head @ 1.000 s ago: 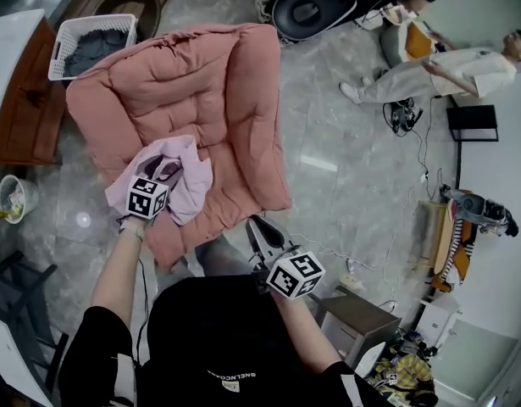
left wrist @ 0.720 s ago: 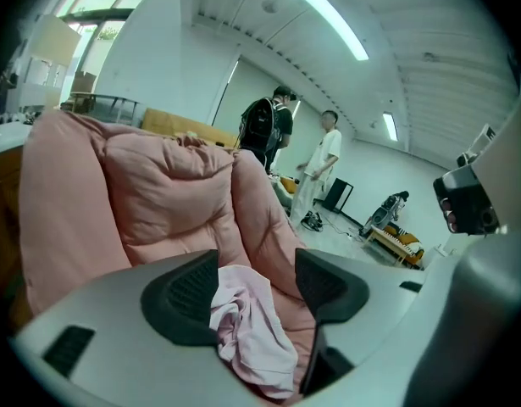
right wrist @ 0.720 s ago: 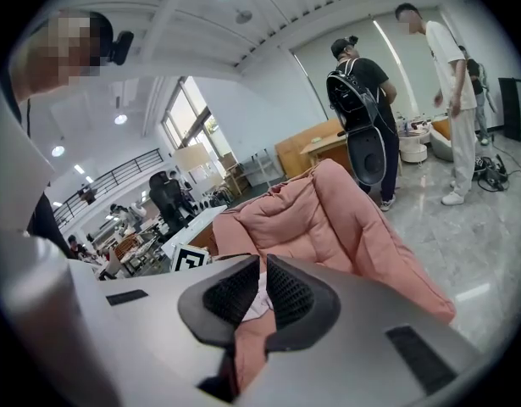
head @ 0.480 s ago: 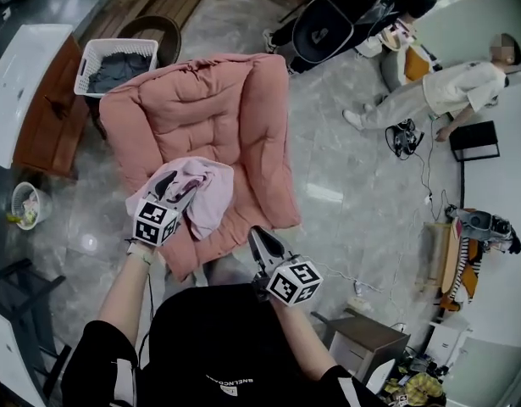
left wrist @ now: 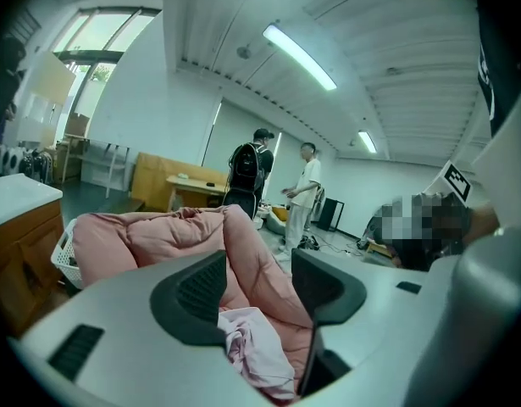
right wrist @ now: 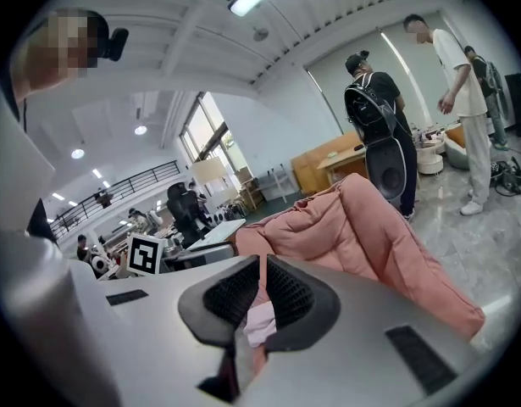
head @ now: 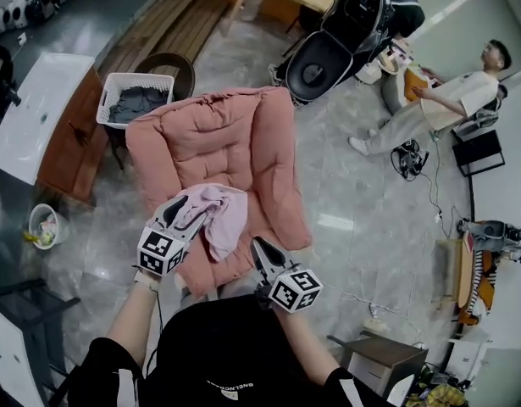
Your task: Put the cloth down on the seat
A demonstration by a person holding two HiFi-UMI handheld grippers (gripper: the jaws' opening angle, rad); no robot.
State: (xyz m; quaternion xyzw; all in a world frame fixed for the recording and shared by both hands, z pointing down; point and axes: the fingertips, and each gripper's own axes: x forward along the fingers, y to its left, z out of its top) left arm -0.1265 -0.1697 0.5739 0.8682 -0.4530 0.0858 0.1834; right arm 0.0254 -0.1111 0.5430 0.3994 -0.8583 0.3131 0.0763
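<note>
A light pink cloth (head: 222, 214) lies crumpled on the front of the pink padded armchair's seat (head: 209, 138). My left gripper (head: 182, 213) sits at the cloth's near left edge. Its jaws are wide apart and closing. In the left gripper view the cloth (left wrist: 258, 350) lies below and just beyond the left gripper (left wrist: 258, 270), with no pad pressing on it, and the armchair (left wrist: 150, 236) rises behind. My right gripper (head: 257, 246) hovers at the seat's front right, shut and empty. In the right gripper view the right gripper (right wrist: 262, 278) points at the armchair (right wrist: 370, 227) and the cloth (right wrist: 260, 325).
A white laundry basket (head: 133, 100) of dark clothes stands behind the chair's left. A wooden cabinet with a white top (head: 40, 117) and a small bin (head: 44, 225) are at the left. Several people (head: 446, 100) are at the upper right on the tiled floor.
The left gripper's jaws have come off the cloth and drawn back slightly toward me. The cloth stays on the seat front. The right gripper has kept its place.
</note>
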